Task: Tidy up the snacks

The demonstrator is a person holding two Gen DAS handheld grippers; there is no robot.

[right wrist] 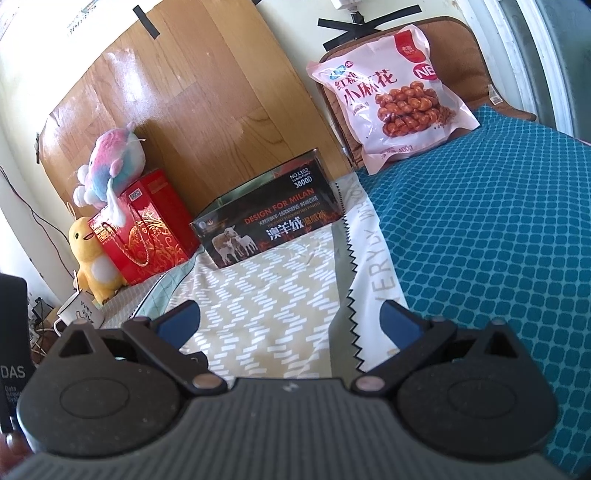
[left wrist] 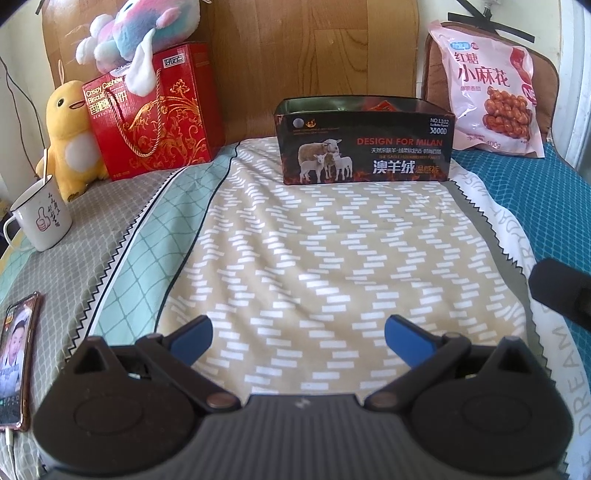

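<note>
A black open-topped tin (left wrist: 364,142) printed with sheep stands at the far middle of the patterned cloth; something red shows inside it. It also shows in the right wrist view (right wrist: 269,218). A pink bag of fried dough twists (left wrist: 491,92) leans upright at the back right, also in the right wrist view (right wrist: 395,96). My left gripper (left wrist: 298,338) is open and empty, low over the cloth, well short of the tin. My right gripper (right wrist: 291,323) is open and empty over the cloth's right edge.
A red biscuit gift box (left wrist: 151,114) with a pastel plush (left wrist: 144,33) on top stands back left, beside a yellow duck plush (left wrist: 72,136). A white mug (left wrist: 40,221) and a phone (left wrist: 16,362) lie at the left. A teal mat (right wrist: 491,236) covers the right.
</note>
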